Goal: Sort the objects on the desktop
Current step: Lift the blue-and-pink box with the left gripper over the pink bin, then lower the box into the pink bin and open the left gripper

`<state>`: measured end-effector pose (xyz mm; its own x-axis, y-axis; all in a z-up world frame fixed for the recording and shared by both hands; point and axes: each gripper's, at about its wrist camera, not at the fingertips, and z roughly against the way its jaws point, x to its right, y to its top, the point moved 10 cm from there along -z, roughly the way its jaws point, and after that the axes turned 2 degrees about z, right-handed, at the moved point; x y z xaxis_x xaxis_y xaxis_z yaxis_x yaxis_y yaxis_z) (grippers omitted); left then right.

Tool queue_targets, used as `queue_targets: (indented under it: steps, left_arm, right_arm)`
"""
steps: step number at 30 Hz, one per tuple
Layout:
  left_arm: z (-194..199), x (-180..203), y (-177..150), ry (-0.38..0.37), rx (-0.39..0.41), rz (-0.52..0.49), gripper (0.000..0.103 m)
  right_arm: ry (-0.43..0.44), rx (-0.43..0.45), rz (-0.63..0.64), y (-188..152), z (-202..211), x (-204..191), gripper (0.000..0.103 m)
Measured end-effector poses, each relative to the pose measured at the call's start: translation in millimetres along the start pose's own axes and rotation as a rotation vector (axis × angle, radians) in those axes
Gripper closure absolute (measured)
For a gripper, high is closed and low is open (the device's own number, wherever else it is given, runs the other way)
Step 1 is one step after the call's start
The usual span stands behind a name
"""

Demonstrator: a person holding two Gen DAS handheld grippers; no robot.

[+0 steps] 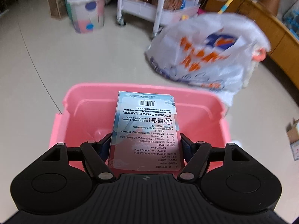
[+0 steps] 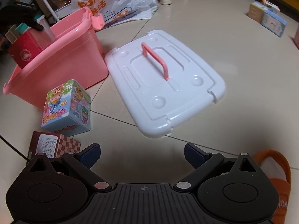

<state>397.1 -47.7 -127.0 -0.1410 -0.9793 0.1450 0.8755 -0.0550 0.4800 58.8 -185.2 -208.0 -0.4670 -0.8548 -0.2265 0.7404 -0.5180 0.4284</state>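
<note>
Pale tiled floor, white trolley

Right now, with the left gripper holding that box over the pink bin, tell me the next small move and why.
Probably lower a little further, then open the jaws. The left gripper is shut on the flat printed box, whose far end already reaches inside the pink bin. The white lid lies off on the floor, so nothing blocks the drop. The right gripper is open and holds nothing.

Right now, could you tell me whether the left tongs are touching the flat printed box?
Touching. The left wrist view shows the left tongs with both blue pads pressed against the sides of the flat printed box, held over the pink bin.
</note>
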Motion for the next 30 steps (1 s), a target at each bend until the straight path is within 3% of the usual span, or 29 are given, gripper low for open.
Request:
queue_targets:
  steps: [5,11,15,19,30]
  left_arm:
    - [-39,-14,-4,0.031,-0.092,0.007,0.03]
    - [-68,-26,-27,0.009,-0.254,0.027,0.03]
    - [-74,-32,-35,0.056,-0.28,-0.01,0.03]
    - [-76,-27,-46,0.079,-0.317,-0.107,0.029]
    - [-73,-37,-39,0.073,-0.297,0.046,0.03]
  right_arm:
    - [-0.005,-0.006,-0.009,9,-11,1,0.008]
    - [-0.028,-0.017,-0.037,15,-21,10,0.008]
    - [-0.02,-0.021,-0.033,16,-24,10,0.008]
    - [-0.014,-0.022,-0.024,17,-26,11,0.008]
    - [-0.026,-0.021,-0.043,18,-28,17,0.008]
